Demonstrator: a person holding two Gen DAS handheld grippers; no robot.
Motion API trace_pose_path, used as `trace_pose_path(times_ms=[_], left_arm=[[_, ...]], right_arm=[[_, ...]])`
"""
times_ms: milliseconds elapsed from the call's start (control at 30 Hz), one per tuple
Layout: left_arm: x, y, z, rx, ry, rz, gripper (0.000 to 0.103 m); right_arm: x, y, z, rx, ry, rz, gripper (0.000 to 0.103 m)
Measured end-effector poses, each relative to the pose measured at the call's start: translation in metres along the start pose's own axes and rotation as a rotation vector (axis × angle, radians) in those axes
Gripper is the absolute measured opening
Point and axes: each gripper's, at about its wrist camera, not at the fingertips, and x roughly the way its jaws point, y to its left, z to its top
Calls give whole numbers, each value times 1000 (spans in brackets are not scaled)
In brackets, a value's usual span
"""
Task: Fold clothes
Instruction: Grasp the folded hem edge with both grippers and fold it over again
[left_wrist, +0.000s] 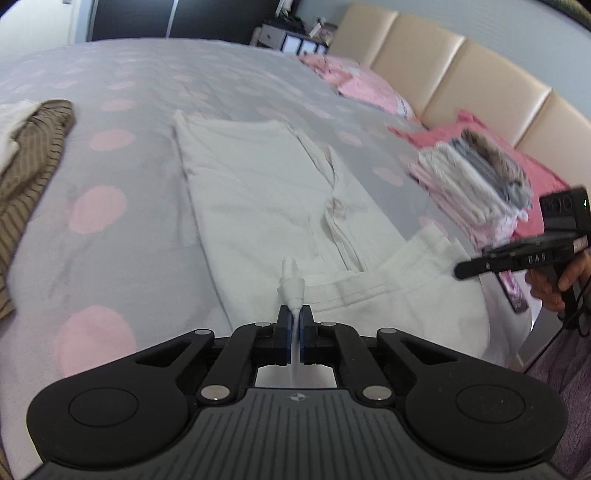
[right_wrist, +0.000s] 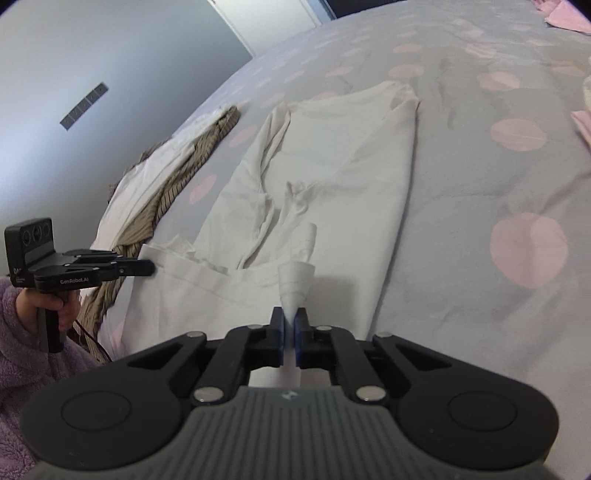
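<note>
A white garment (left_wrist: 258, 188) lies lengthwise on the bed, folded into a long strip, and also shows in the right wrist view (right_wrist: 332, 177). My left gripper (left_wrist: 294, 317) is shut on a pinch of its near hem at the left corner. My right gripper (right_wrist: 290, 319) is shut on the near hem at the other corner. The hem between them (left_wrist: 388, 291) is lifted slightly off the bed. The right gripper also shows at the right edge of the left wrist view (left_wrist: 461, 271), and the left gripper at the left of the right wrist view (right_wrist: 149, 267).
The bed has a grey cover with pink dots (left_wrist: 110, 206). A brown striped garment (left_wrist: 33, 155) lies at the left. A stack of folded clothes (left_wrist: 472, 177) sits at the right by pink pillows (left_wrist: 373, 88) and a beige headboard (left_wrist: 461, 66).
</note>
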Motion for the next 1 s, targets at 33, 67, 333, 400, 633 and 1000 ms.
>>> trace_pose_path(times_ms=[33,67,333,400,633,1000], left_arm=[[-5,2,0,-8,-20,0,2],[-9,2,1,-10,-36,1,2],[0,6,32,12,-114,10,2],[9,9,38,26,-115,18,2],[55,25,42,21,-9,75,2],[80,20,40,41,119,185,8]], right_arm=[[-5,0,0,0,-17,3,6],[-10,0,0,0,-36,7,6],[-16,4,25,-24,-136,-9,6],[-9,-3,31,-17,-143,-28,6],[30,-20,41,-14,-88,-117,6],[62,-27,37,-25,5,-252,14]])
